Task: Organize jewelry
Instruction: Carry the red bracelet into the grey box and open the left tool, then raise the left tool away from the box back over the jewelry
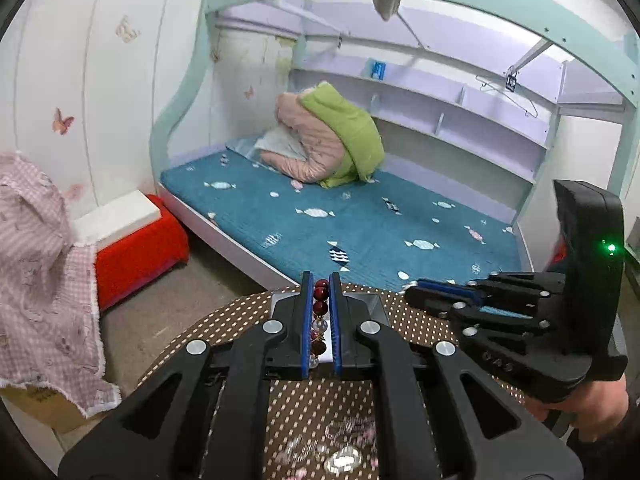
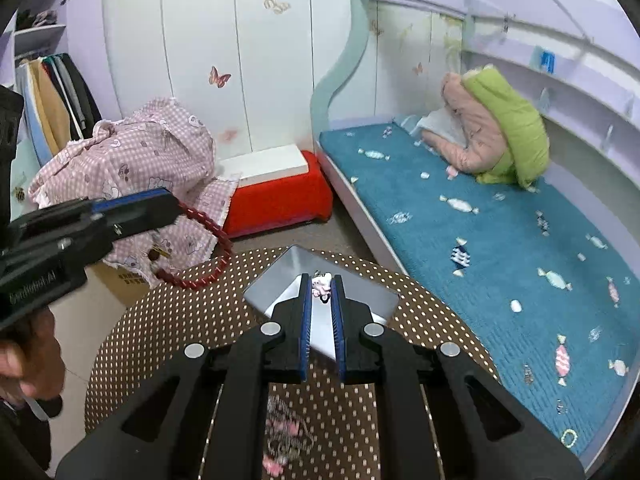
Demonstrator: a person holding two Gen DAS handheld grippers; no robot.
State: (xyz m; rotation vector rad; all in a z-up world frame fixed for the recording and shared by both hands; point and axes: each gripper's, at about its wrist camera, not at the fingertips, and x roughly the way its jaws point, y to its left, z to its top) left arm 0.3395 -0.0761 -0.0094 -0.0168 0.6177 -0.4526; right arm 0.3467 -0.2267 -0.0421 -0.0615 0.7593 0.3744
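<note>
1. left wrist view: the left gripper point(image 1: 321, 292) is clamped on a dark red bead bracelet point(image 1: 320, 306), held above a brown dotted round table point(image 1: 224, 320).
2. right wrist view: the right gripper point(image 2: 321, 286) pinches a small pink-and-white trinket point(image 2: 321, 285) over a shiny metal tray point(image 2: 296, 268); the bracelet point(image 2: 208, 240) dangles from the left gripper point(image 2: 168, 206).
</note>
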